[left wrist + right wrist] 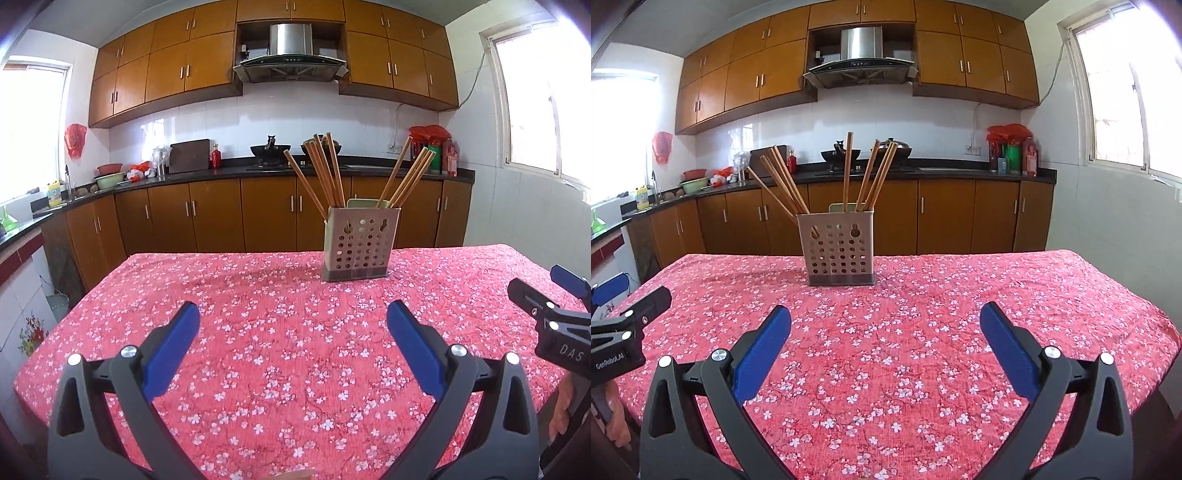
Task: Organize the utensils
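Observation:
A beige perforated utensil holder (pixel 361 243) stands upright at the far side of the table, also in the right wrist view (pixel 837 248). Several wooden chopsticks (pixel 325 171) lean out of it in two bunches, also seen in the right wrist view (pixel 866 175). My left gripper (pixel 293 314) is open and empty above the cloth, well short of the holder. My right gripper (pixel 885 315) is open and empty too. The right gripper shows at the right edge of the left wrist view (pixel 550 310); the left gripper shows at the left edge of the right wrist view (pixel 631 317).
The table carries a red floral cloth (pixel 280 347) with edges left, right and far. Behind it runs a kitchen counter (pixel 258 171) with woks, bottles and bowls, over brown cabinets. A sink (pixel 70 195) is at the left.

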Available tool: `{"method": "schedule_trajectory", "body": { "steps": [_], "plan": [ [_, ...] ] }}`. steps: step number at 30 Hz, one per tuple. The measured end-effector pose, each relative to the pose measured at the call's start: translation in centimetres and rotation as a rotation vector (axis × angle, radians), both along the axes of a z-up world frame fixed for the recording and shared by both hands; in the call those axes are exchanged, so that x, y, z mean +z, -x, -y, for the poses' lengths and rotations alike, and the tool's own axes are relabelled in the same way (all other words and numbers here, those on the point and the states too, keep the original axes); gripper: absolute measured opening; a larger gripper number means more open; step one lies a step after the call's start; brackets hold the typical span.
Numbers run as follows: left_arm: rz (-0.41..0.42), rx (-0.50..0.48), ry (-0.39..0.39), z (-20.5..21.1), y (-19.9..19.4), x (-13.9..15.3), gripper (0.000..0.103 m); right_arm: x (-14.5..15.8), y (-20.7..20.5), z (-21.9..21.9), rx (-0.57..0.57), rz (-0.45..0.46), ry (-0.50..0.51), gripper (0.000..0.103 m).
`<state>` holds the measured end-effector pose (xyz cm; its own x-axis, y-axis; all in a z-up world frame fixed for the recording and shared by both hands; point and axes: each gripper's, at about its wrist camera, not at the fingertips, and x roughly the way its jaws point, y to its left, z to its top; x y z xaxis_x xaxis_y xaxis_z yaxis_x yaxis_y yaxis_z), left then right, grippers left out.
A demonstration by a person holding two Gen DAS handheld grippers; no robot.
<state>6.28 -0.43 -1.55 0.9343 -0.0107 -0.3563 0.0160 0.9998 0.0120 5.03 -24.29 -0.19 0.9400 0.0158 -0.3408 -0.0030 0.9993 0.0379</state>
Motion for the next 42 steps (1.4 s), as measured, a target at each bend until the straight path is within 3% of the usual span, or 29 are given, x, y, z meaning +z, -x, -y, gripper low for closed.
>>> {"method": "schedule_trajectory", "body": {
  "steps": [42],
  "plan": [
    [-0.014, -0.011, 0.004, 0.65, -0.2, -0.33, 0.099, -0.85, -0.23, 0.45, 0.002, -0.029, 0.004, 0.101]
  ]
}}
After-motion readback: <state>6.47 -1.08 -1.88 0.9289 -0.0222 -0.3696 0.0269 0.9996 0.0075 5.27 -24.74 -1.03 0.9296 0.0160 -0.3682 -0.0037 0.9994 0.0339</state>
